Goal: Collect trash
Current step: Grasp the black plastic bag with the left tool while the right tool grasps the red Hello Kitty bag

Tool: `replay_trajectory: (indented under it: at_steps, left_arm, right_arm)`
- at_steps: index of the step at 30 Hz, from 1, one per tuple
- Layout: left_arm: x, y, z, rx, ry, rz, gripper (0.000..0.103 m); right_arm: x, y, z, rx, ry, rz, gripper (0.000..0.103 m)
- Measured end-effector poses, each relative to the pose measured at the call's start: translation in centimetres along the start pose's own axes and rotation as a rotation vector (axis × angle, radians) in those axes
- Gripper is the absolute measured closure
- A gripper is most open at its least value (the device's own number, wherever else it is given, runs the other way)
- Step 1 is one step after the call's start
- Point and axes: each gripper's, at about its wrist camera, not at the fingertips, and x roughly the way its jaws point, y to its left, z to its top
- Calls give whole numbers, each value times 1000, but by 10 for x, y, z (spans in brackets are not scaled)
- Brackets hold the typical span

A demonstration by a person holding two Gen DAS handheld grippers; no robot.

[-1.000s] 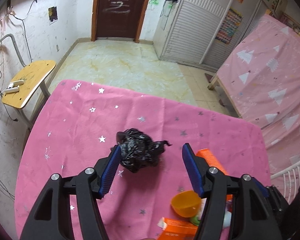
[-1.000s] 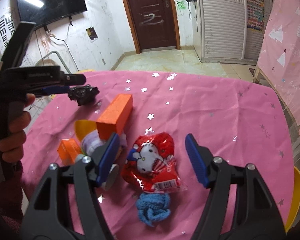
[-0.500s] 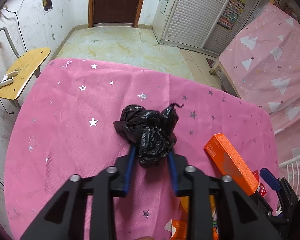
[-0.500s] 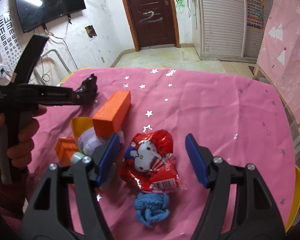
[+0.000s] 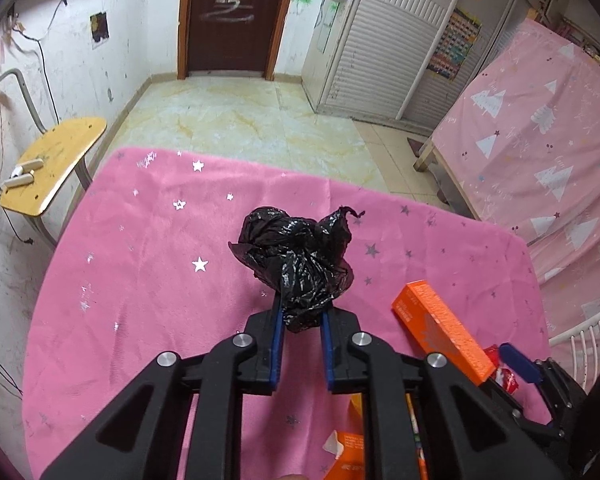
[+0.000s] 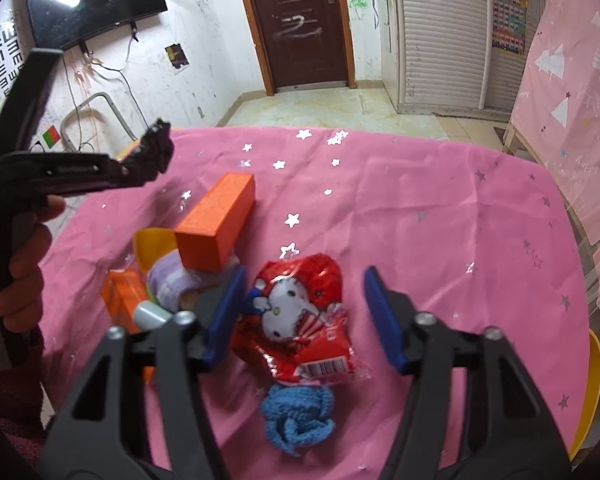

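Now your left gripper (image 5: 300,322) is clamped on the black bag (image 5: 296,258), pinching its lower end so the crumpled bulk stands out ahead of the pads; from the right wrist view it looks clear of the cloth (image 6: 440,220). That bag is probably meant to take the trash, so holding it by one end should leave the rest free to open.

Your right gripper (image 6: 306,314) hangs over the red packet (image 6: 300,316), which lies flat on the cloth near you. Its jaws are closing, with the packet between them: the left pad sits at the packet's edge, the right one has a gap to close. A grip across the width suits such a soft, puffy thing.

Count what is in view: one bag, one red packet, one blue yarn knot (image 6: 298,414) touching the packet's near edge, two orange boxes (the long box (image 6: 216,226) and a small box (image 6: 124,298)), one yellow cup (image 6: 154,242), one lilac roll (image 6: 172,280) and one pale cap (image 6: 150,316). The boxes, cup, roll and cap huddle together left of the packet.
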Motion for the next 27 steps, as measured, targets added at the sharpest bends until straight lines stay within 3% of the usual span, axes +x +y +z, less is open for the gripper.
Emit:
replay_trajectory:
  at_steps: [7, 17, 27]
  left_arm:
    - [-18, -11, 1, 25, -27, -16, 95]
    - [-46, -37, 0, 69, -79, -32, 95]
    - [-68, -73, -9, 132, -114, -49, 95]
  right_arm:
    - [-3, -1, -1, 12, -7, -11, 71]
    - [-30, -7, 5, 24, -98, -3, 72]
    - [-64, -38, 5, 77, -187, -20, 72]
